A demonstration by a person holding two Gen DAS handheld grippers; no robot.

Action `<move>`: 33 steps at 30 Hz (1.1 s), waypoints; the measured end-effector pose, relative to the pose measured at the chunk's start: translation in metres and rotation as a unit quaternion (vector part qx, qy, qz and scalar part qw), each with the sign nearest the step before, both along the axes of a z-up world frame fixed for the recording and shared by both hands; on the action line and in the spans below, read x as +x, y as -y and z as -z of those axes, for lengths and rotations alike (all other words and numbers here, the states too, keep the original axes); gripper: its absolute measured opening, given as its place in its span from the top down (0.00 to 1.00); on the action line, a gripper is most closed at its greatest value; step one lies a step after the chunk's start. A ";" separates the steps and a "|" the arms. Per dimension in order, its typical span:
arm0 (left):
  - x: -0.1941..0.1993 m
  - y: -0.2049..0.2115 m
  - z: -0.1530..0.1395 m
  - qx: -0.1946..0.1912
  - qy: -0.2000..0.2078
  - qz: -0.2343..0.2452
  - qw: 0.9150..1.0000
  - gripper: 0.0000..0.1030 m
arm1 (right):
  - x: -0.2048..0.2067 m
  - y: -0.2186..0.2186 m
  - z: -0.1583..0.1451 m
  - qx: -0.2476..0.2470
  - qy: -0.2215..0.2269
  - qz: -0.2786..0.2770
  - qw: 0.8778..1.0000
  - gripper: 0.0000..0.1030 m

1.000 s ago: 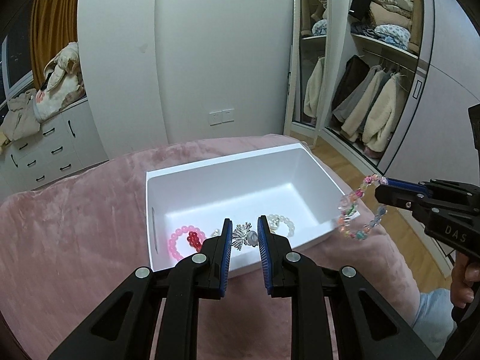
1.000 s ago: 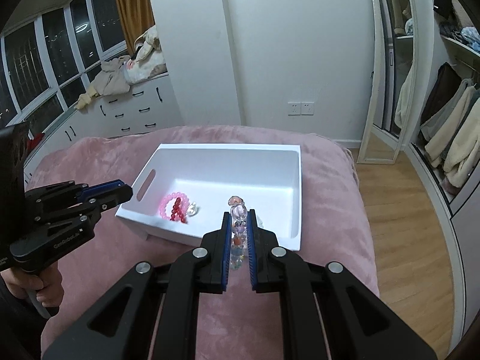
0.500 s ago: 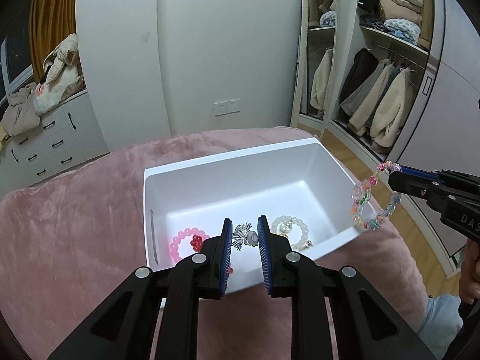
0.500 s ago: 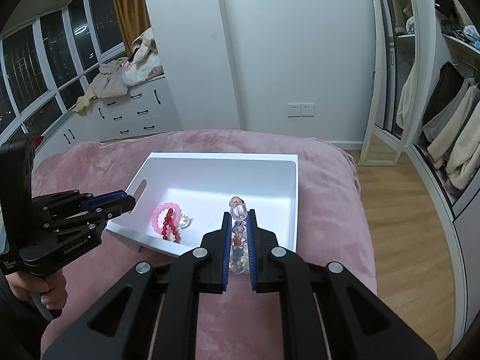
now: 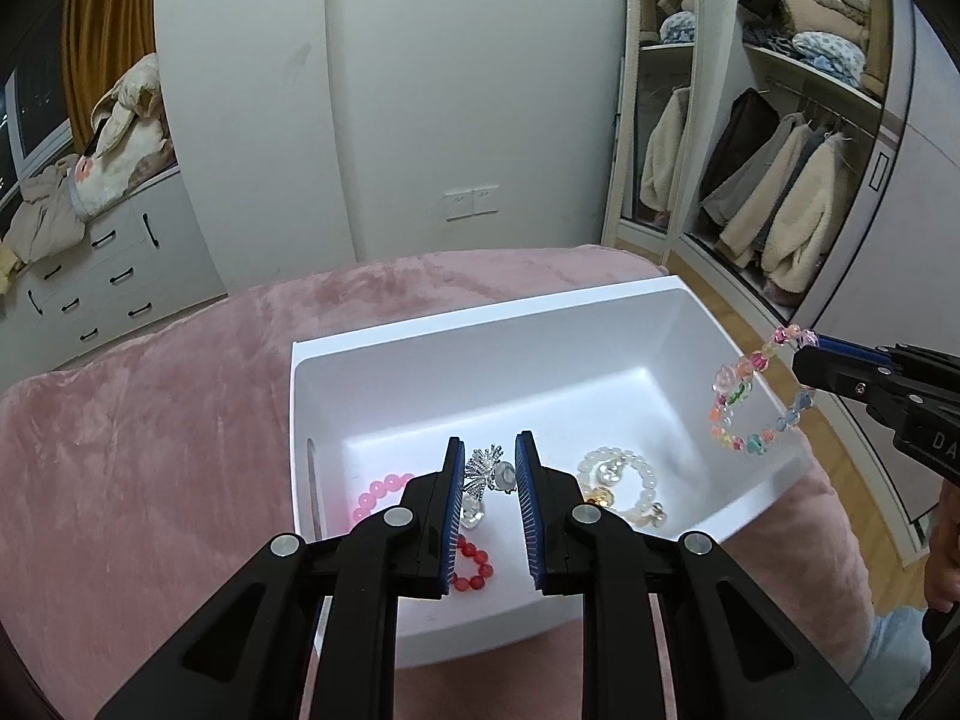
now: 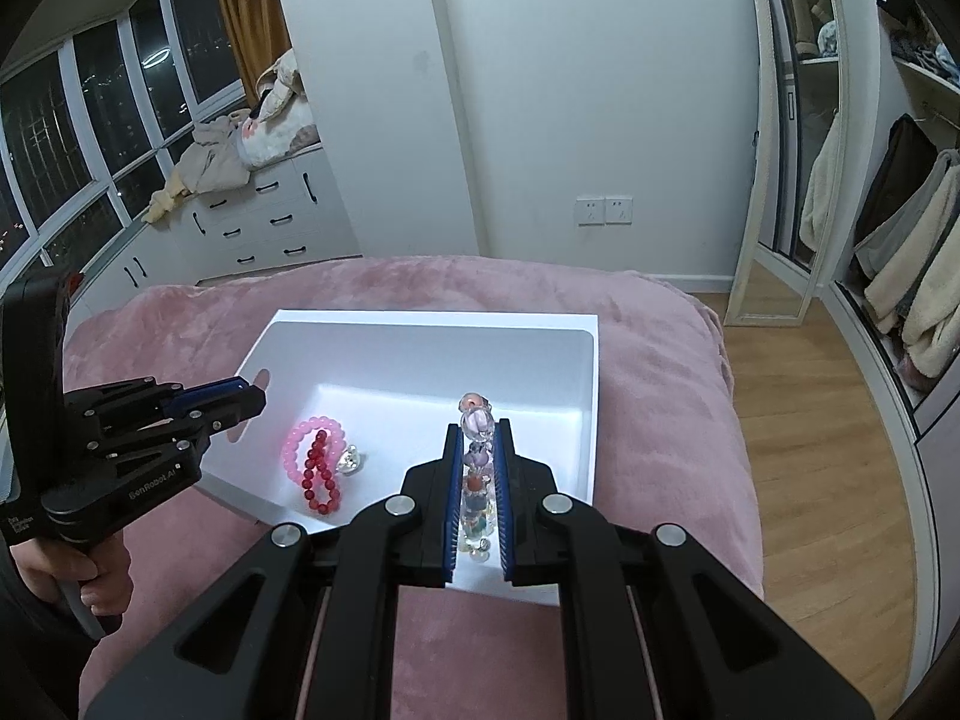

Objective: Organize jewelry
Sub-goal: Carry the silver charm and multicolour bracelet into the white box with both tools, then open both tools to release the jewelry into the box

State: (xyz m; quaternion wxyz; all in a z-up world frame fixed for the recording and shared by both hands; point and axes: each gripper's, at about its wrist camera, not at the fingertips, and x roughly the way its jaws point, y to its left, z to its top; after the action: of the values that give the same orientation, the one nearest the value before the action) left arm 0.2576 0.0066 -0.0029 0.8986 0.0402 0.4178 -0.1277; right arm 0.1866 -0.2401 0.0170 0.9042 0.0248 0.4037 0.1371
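Note:
A white box (image 5: pixel 480 315) sits on a pink blanket. My left gripper (image 5: pixel 489 450) hangs over the box's near-left part, shut on a silver snowflake ornament (image 5: pixel 483 471). In the right wrist view the left gripper (image 6: pixel 255 399) shows side-on at the box's left wall, and its ornament is hidden. My right gripper (image 6: pixel 478 426) is shut on a colourful bead bracelet (image 6: pixel 474 483), which dangles (image 5: pixel 729 382) over the box's right side. On the box floor lie a pink bracelet (image 6: pixel 297 450), a red bracelet (image 6: pixel 318 480) and a pearl bracelet (image 5: pixel 636 480).
The pink blanket (image 6: pixel 660 372) covers a bed, with wood floor (image 6: pixel 798 420) off its right edge. A standing mirror (image 6: pixel 780 180) and an open wardrobe of coats (image 5: pixel 780 210) stand at the right. White drawers (image 6: pixel 258 222) piled with clothes line the left wall.
Both grippers have moved forward and down toward the box, each keeping its piece. The colourful bracelet has come in from outside the right wall to over the box.

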 end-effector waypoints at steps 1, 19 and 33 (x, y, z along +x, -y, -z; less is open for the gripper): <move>0.002 -0.001 0.002 0.001 -0.001 -0.001 1.000 0.78 | 0.003 0.000 0.003 0.000 -0.003 0.001 1.000 0.90; 0.028 -0.018 0.048 0.007 -0.052 -0.024 0.998 0.78 | 0.035 -0.023 0.060 -0.010 -0.058 -0.012 0.998 0.90; 0.009 -0.011 0.027 0.007 -0.029 -0.021 0.999 0.56 | 0.022 -0.027 0.049 -0.013 -0.043 -0.009 0.999 0.83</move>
State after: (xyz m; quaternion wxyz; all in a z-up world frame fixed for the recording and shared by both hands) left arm 0.2666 0.0177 -0.0296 0.8884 0.0339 0.4450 -0.1075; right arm 0.2083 -0.2134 -0.0318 0.8849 0.0150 0.4442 0.1392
